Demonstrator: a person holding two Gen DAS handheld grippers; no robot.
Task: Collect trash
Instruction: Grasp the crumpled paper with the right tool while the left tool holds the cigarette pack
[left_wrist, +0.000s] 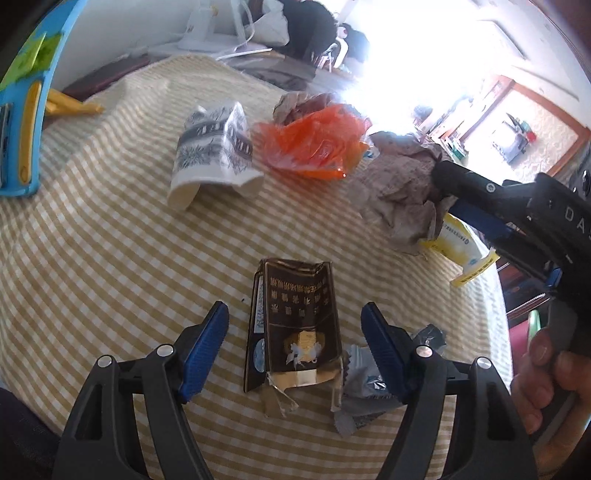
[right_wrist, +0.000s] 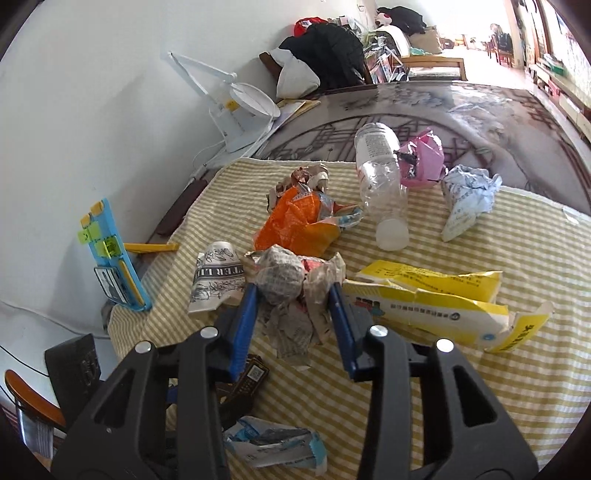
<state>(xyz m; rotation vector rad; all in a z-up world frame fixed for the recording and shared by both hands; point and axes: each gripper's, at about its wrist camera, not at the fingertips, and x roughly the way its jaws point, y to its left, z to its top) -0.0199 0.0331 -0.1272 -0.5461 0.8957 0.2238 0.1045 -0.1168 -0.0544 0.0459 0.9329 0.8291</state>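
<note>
Crumpled newspaper wad: 1. Clear plastic bottle: 1. Orange wrapper: 1. Yellow carton: 1. Brown cigarette pack: 1. Printed paper cup: 1. Pink bag: 1.

Two handheld grippers share one build. The left gripper has two black moulded plastic arms, each pierced by a long rounded slot and pinned with round silver rivets, two to a side. Each arm ends in a blue ribbed rubber finger pad, narrow and tapering to a point. The right gripper matches it: black slotted arms, silver rivets, blue ribbed pads. Seen from the left camera, its body is a black angular housing with a recessed round screw, blue inserts and partial white lettering. A person's hand wraps its handle; no sleeve shows.
</note>
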